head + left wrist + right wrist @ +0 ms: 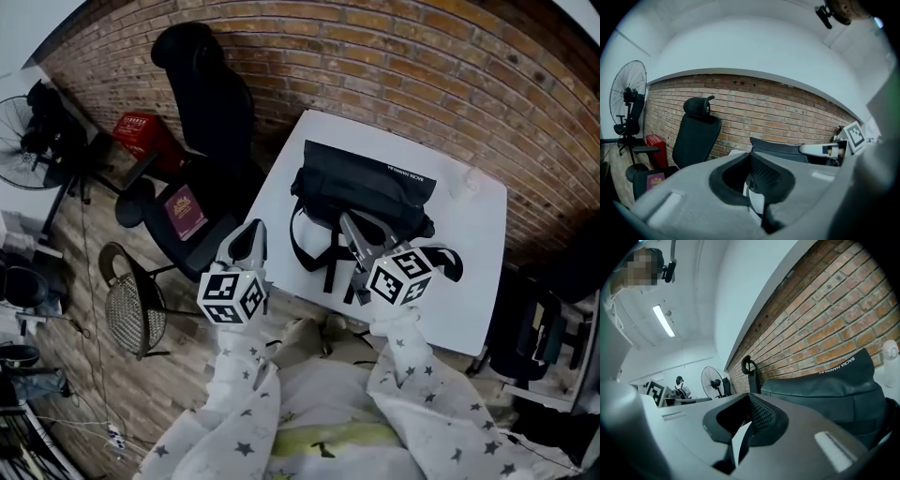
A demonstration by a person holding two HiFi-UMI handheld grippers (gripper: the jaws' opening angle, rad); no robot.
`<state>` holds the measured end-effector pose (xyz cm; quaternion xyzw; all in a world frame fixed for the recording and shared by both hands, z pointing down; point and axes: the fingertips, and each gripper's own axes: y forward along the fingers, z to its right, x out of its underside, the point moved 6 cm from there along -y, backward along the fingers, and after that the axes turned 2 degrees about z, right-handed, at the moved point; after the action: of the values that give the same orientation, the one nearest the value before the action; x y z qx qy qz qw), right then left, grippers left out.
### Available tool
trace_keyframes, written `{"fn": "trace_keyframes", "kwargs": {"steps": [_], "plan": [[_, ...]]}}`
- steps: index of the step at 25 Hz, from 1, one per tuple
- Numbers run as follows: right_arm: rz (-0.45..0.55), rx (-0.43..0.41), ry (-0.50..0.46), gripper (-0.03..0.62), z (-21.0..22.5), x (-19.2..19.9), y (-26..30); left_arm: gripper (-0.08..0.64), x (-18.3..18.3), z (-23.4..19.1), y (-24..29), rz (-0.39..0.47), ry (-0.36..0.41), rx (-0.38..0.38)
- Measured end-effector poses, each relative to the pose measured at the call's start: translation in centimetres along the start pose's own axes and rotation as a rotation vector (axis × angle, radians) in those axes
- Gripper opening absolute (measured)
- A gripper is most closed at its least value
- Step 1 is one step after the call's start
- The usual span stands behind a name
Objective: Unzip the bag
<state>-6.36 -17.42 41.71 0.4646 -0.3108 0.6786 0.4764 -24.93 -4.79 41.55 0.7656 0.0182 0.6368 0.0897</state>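
The black fabric bag (366,187) with dangling straps lies at centre frame on the white square table (469,272) by the red brick wall (394,66), long side toward me and apparently not yet unzipped. My right gripper (352,225) hangs over the bag's near edge, jaws pressed together on nothing, seemingly placed to seek the zip pull. My left gripper (248,234), equally closed and empty, hovers lower left, just off the table's edge, likely waiting to steady the bag.
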Motion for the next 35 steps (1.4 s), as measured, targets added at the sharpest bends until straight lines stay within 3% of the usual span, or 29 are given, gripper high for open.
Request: {"fn": "trace_keyframes", "kwargs": {"steps": [14,17,22,35], "plan": [[-0.107,0.205,0.054,0.012,0.0,5.3,6.2,-0.002,-0.7,-4.2,8.0,-0.135,0.058,0.33],[-0.124,0.226,0.096,0.086,0.4,6.6,7.4,0.015,-0.7,-4.3,9.9,-0.143,0.056,0.391],[-0.135,0.283,0.156,0.109,0.7,8.4,8.3,0.057,-0.1,-3.3,12.5,-0.181,0.06,0.493],[-0.138,0.368,0.22,0.13,1.7,10.7,10.6,0.191,0.7,-0.9,17.9,-0.208,0.08,0.63]]}}
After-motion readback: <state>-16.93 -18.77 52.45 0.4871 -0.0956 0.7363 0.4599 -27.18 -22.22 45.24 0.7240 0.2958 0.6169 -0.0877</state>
